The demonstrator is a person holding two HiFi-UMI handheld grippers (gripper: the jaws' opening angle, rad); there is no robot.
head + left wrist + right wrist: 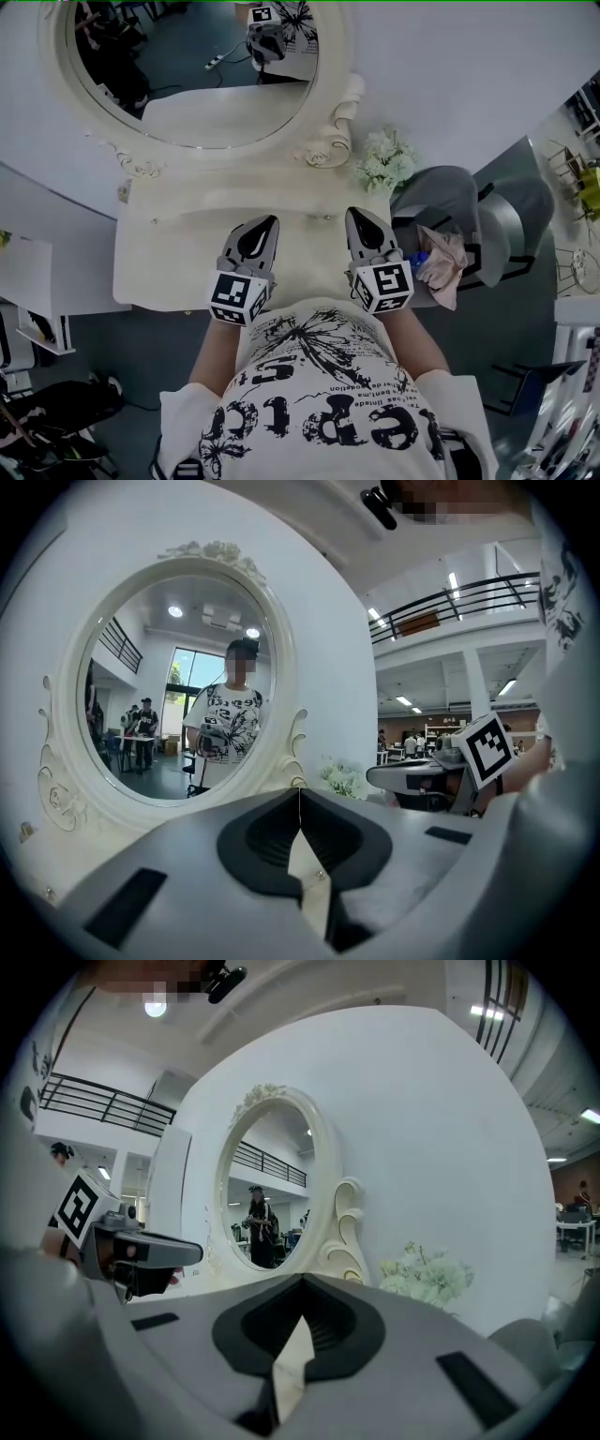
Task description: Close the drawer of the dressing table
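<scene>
Cream dressing table, oval mirror, white flowers

wall: white, curved panel | floor: dark grey, in front of wall | grey chair: at wall's right end, pinkish cloth on it | white flowers: against wall, beside chair | white table: off wall's left end | black-railed balcony, strip ceiling lights: above, behind wall

Surface finishes, dressing table and tools
Dressing table: smooth cream paint, satin sheen. Mirror: glossy glass. Left gripper, right gripper: matt grey plastic.
</scene>
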